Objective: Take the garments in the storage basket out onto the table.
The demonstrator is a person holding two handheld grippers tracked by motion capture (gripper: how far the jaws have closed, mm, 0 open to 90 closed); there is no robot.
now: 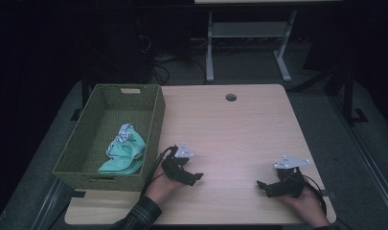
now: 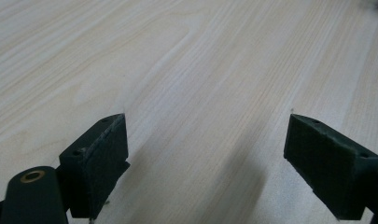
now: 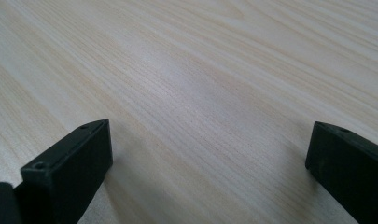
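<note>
In the woven basket [image 1: 153,112], crumpled green cloth [image 1: 124,152], both hand-held grippers empty, spread apart.

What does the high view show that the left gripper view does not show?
High view: a woven basket at the table's left edge with a mint-green cloth inside, the right claw, and both hands. Left gripper view: a close look at the left claw, jaws wide apart with nothing between them. Both: the light wooden table and the left claw.
</note>
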